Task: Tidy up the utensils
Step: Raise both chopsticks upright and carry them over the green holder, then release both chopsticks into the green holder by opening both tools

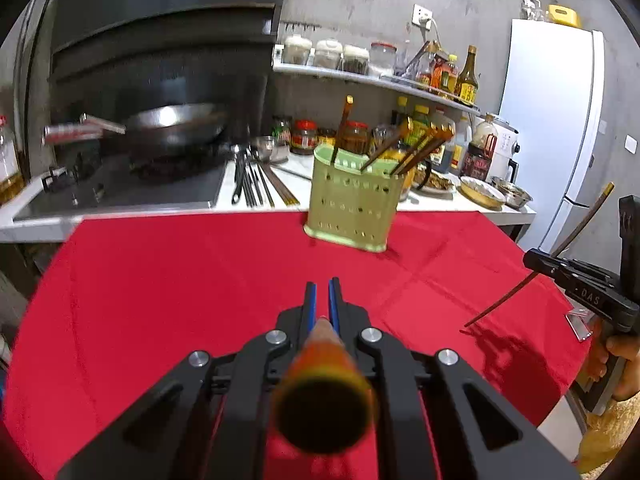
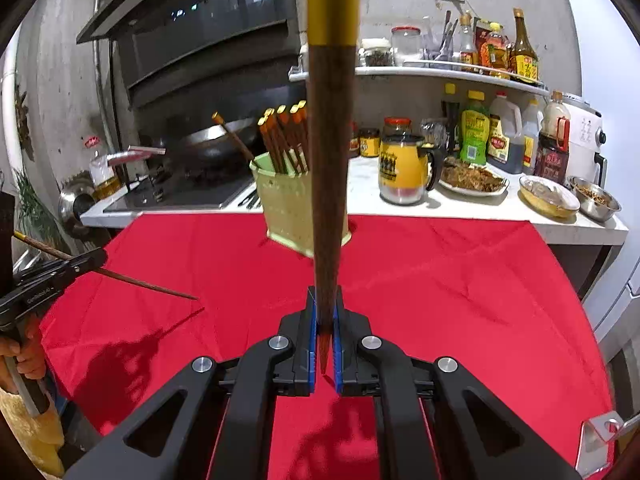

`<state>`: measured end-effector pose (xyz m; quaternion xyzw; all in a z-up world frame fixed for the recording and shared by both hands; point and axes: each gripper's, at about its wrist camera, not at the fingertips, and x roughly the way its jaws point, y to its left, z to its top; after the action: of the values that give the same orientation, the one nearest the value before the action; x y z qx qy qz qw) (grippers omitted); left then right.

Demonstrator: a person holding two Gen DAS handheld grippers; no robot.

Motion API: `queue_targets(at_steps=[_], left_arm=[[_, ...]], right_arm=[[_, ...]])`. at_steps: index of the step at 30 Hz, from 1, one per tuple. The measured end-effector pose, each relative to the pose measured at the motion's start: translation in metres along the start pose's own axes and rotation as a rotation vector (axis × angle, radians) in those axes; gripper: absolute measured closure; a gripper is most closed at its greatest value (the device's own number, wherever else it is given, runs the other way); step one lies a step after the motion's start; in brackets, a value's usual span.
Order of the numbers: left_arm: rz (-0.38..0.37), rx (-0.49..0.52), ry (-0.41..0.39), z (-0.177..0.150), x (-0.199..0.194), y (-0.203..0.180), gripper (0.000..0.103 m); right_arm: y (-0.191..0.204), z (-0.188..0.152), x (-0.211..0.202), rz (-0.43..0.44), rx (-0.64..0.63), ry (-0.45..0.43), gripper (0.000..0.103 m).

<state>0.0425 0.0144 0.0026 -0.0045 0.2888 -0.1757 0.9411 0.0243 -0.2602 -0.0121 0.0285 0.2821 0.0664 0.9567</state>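
Note:
A pale green utensil holder (image 1: 352, 204) (image 2: 288, 204) stands at the far edge of the red cloth (image 1: 180, 280), with several brown chopsticks leaning in it. My left gripper (image 1: 322, 286) is shut on a brown chopstick (image 1: 322, 396) whose thick yellow-banded end points back at the camera. In the right wrist view the left gripper (image 2: 100, 256) sits at the left, its chopstick (image 2: 132, 280) slanting tip-down over the cloth. My right gripper (image 2: 325, 292) is shut on another chopstick (image 2: 330, 160) standing up between the pads. That right gripper (image 1: 530, 258) and its chopstick (image 1: 568, 240) show at the right in the left wrist view.
Behind the cloth runs a white counter (image 2: 580, 228) with a stove and wok (image 1: 172, 124), loose chopsticks and utensils (image 1: 256, 184), a yellow mug (image 2: 402, 168), dishes of food, jars and bottles. A white fridge (image 1: 552, 120) stands at the right. A hand grips each tool's handle.

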Motion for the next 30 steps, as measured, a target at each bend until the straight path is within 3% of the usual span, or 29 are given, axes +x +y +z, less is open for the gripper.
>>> queue_targets(at_steps=[4,11,16,20,26,30], left_arm=[[0.01,0.027,-0.031,0.026,0.001,0.004,0.097],[0.004,0.04,-0.122,0.113,0.02,0.023,0.097],[-0.051,0.033,-0.109,0.173,0.057,0.027,0.097],[-0.094,0.05,-0.028,0.199,0.107,0.021,0.097],[-0.165,0.086,0.08,0.202,0.162,0.007,0.097],[-0.158,0.102,0.149,0.197,0.191,0.001,0.097]], right_arm=[[-0.006,0.024,0.007,-0.011,0.003,-0.036,0.097],[-0.015,0.102,0.019,-0.053,-0.022,-0.196,0.097],[-0.012,0.152,0.038,-0.032,-0.028,-0.28,0.097],[-0.007,0.17,0.065,0.004,-0.032,-0.262,0.097],[0.001,0.175,0.111,0.035,-0.063,-0.16,0.097],[-0.001,0.173,0.138,0.061,-0.042,-0.075,0.095]])
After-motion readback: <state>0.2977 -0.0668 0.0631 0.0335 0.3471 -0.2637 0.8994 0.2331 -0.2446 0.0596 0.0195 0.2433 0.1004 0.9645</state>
